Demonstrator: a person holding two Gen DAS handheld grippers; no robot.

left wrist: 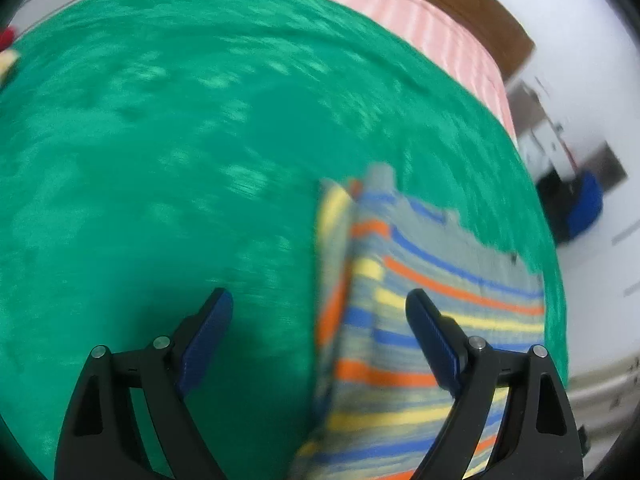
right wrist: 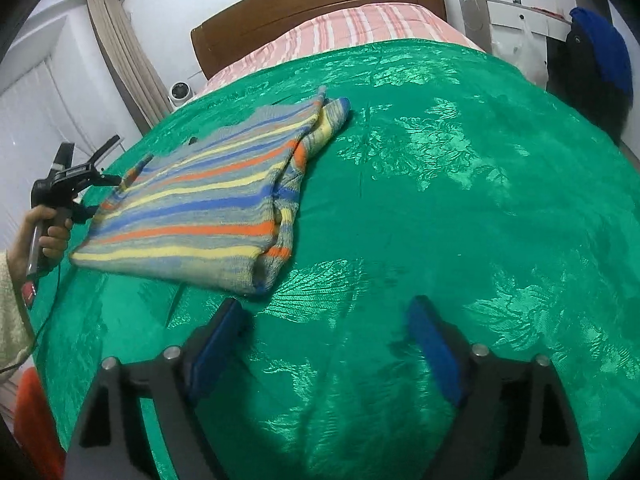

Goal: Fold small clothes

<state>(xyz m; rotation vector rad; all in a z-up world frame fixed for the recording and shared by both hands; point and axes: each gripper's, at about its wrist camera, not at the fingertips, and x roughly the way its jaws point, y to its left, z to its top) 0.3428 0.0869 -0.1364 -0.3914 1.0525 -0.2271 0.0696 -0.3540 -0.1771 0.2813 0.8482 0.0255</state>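
Note:
A striped knit sweater (right wrist: 200, 200) in grey, blue, orange and yellow lies folded on the green bedspread (right wrist: 440, 200). A sleeve is tucked along its right side. My right gripper (right wrist: 326, 306) stands open over bare bedspread, just short of the sweater's near right corner, with nothing between its fingers. In the right wrist view a hand (right wrist: 50, 224) holds my left gripper (right wrist: 112, 162) open at the sweater's left edge. The left wrist view is blurred. There my left gripper (left wrist: 320, 300) is open above the sweater (left wrist: 400, 280), whose folded edge runs between the fingers without touching the pads.
A pink striped sheet (right wrist: 360, 28) and a brown wooden headboard (right wrist: 312, 4) lie beyond the bedspread. A blue and black item (right wrist: 600, 52) hangs at the far right. A curtain (right wrist: 120, 52) and a small white device (right wrist: 180, 92) stand at the left. Something orange (right wrist: 36, 420) sits at the lower left.

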